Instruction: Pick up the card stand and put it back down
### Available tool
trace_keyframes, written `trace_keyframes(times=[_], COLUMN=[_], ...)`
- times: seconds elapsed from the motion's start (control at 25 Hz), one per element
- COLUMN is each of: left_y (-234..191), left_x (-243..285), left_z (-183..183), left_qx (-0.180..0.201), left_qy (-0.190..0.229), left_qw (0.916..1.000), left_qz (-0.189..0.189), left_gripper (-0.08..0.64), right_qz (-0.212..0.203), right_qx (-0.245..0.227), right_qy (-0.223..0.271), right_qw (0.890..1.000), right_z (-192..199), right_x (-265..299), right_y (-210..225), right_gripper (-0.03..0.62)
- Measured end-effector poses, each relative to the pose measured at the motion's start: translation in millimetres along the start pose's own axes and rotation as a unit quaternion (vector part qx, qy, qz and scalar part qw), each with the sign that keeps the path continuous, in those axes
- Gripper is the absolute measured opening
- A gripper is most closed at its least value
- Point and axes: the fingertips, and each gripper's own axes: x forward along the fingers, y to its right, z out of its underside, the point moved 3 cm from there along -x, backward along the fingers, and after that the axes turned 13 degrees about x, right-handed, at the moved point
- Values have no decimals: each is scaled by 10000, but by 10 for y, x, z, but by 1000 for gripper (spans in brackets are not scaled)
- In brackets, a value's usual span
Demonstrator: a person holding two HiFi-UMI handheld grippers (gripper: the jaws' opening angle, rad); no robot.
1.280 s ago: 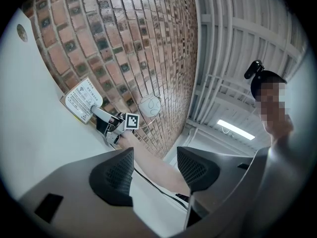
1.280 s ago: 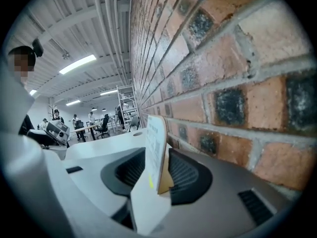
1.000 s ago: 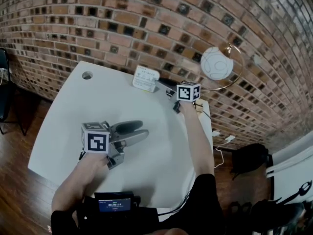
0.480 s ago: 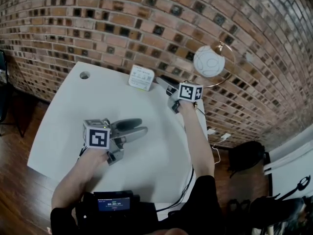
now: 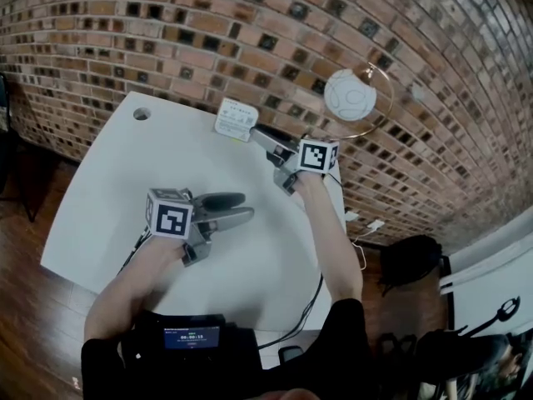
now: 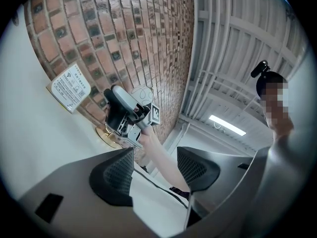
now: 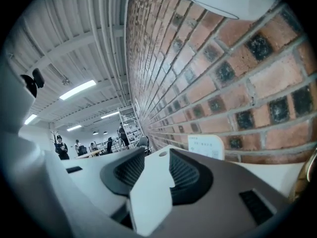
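Observation:
The card stand (image 5: 236, 119) is a small white printed card standing upright at the table's far edge, against the brick wall. My right gripper (image 5: 256, 132) points at it from the right, its tips just short of it, open with nothing between the jaws. In the right gripper view the card stand (image 7: 205, 147) shows beyond the right-hand jaw of the right gripper (image 7: 157, 162). My left gripper (image 5: 247, 206) rests open over the middle of the white table (image 5: 117, 182), holding nothing. In its own view the left gripper (image 6: 156, 170) looks toward the card stand (image 6: 69, 87) and the right gripper (image 6: 130, 118).
A white globe lamp (image 5: 350, 94) in a gold ring stands at the far right corner by the brick wall (image 5: 166, 32). The tabletop has a round hole (image 5: 141, 113) at its far left. A cable (image 5: 316, 294) hangs off the right edge. A black device (image 5: 191, 337) sits at the near edge.
The right gripper has swung its jaws out to the left, closer to the card stand. The left gripper has barely moved. The card stand stays in place on the table.

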Motion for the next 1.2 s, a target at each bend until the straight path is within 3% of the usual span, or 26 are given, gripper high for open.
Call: trace_keyframes(times=[0.28, 0.52, 0.76, 1.2], left_y=[-38, -36, 106, 459], left_x=[-4, -52, -41, -227], left_z=[4, -27, -69, -64], left_qx=[39, -112, 4, -68], left_qy=[29, 50, -91, 63], left_qw=[10000, 9999, 9994, 10000], left_qz=[30, 104, 333, 5], left_gripper=[259, 259, 259, 259], right_qz=[-381, -468, -538, -790], right_qx=[54, -5, -10, -257], right_qy=[-120, -113, -68, -169], right_qw=[9992, 9988, 9985, 9964], right_z=[278, 403, 486, 738], right_x=[46, 23, -70, -274], right_y=[-430, -692, -958, -1666], right_gripper=[183, 172, 172, 172])
